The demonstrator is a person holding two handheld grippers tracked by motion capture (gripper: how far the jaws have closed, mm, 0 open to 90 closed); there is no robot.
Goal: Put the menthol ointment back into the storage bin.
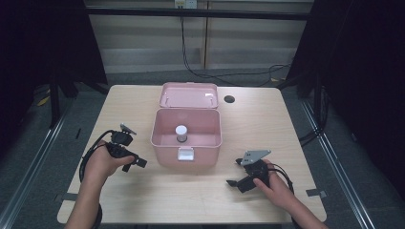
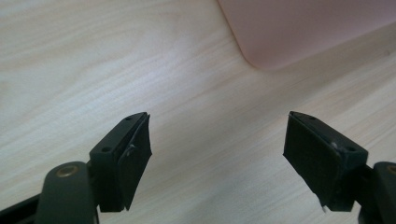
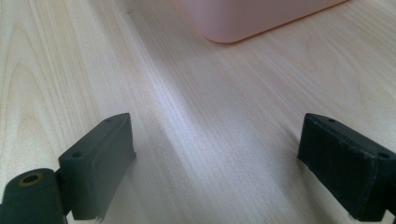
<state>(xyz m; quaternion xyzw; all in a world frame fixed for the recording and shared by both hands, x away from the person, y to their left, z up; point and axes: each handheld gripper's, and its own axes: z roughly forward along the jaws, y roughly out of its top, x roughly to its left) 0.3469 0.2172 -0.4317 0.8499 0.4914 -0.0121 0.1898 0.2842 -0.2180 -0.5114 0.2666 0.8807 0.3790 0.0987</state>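
A pink box (image 1: pixel 186 138) is seen standing near the middle of a light wooden table (image 1: pixel 143 195), its lid (image 1: pixel 189 95) thrown back and lying open behind it. Inside the box, a small white-capped jar (image 1: pixel 181 133) is found upright on the floor of the single compartment, nearer the front wall. A white latch (image 1: pixel 186 154) is carried on the front of the box and hangs unfastened. The left gripper (image 1: pixel 135 160) is held at the left side of the box, close to its wall but apart from it; its jaws are spread with nothing between them, bare table being seen in the gap in the left gripper view. The right gripper (image 1: pixel 235 172) is held near the front right corner of the box, a little further off, and its jaws are likewise spread and empty. It is judged that the placing of the jar is done and that the closing remains: the lid is not yet brought down and the latch is not yet snapped. No brand, label or writing can be read on the box, the lid or the jar; any marking there is too small to be made out.
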